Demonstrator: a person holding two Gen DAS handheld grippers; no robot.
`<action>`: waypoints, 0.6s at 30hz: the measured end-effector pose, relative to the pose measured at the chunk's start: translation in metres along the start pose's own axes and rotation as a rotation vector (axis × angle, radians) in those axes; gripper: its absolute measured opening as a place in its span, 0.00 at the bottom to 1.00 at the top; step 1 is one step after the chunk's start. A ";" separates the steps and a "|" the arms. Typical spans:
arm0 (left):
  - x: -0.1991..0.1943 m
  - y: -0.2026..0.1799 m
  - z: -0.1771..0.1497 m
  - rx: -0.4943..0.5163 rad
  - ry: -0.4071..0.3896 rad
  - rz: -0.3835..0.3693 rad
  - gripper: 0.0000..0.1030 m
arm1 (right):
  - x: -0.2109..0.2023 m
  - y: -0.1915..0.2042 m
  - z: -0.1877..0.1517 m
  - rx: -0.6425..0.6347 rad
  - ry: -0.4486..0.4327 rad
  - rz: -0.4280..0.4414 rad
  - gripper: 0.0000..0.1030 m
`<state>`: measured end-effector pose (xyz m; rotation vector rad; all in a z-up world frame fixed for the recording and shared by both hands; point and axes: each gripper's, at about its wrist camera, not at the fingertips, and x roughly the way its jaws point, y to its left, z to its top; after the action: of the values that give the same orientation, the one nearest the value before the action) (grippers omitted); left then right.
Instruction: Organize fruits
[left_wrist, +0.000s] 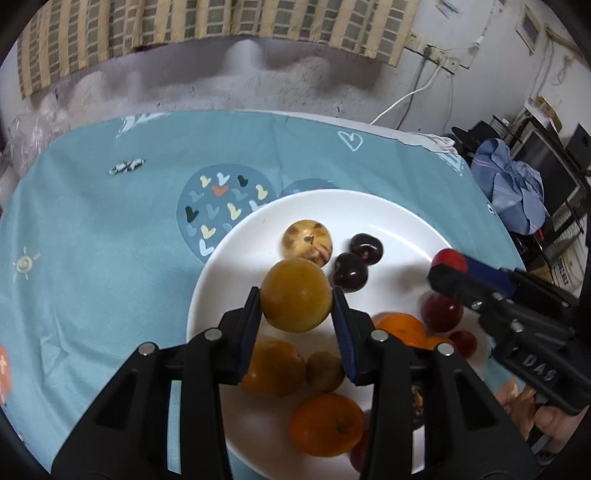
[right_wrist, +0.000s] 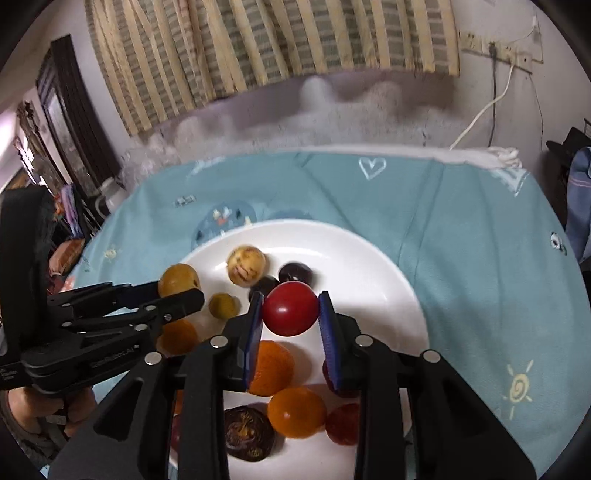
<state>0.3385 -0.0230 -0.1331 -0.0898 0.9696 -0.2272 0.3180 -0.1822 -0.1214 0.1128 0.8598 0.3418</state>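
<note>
Jaws, left: your left gripper (left_wrist: 297, 308) is closed on a yellow-orange fruit (left_wrist: 296, 294), its blue pads pressing both flanks, so the round skin cannot roll free.
Jaws, right: your right gripper (right_wrist: 290, 314) clamps a red fruit (right_wrist: 290, 308) the same way, across its widest part.
Height of both loads: each fruit hangs above the white plate (left_wrist: 399, 218), apart from it; you appear to be mid-carry, pickup done and release not yet made.
Carrier: the plate lies on a blue patterned cloth (left_wrist: 92, 240), nearer the cloth's right edge than its left.
Far part of plate: a speckled pale fruit (left_wrist: 307, 242) and two dark cherries (left_wrist: 356, 261) sit touching or just beside one another.
Near part of plate: oranges (left_wrist: 325, 424), a small greenish fruit (left_wrist: 325, 371), red fruits (left_wrist: 441, 310) and a dark wrinkled fruit (right_wrist: 248, 432) lie mixed together.
Judged purpose: like seems to be gathering with like, so each held fruit probably goes beside its own colour.
Risk: lowering either fruit onto the crowded near part may nudge neighbours rolling.
</note>
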 end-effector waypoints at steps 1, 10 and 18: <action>0.001 0.001 0.000 -0.006 0.000 0.002 0.43 | 0.002 0.000 0.000 0.002 0.005 -0.005 0.30; -0.038 0.003 -0.006 -0.024 -0.045 0.042 0.59 | -0.054 0.005 0.004 0.024 -0.143 -0.017 0.64; -0.126 -0.014 -0.042 -0.028 -0.101 0.143 0.79 | -0.154 0.029 -0.031 0.018 -0.225 -0.043 0.66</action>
<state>0.2334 -0.0061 -0.0530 -0.0572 0.8743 -0.0766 0.1943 -0.2086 -0.0239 0.1464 0.6421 0.2752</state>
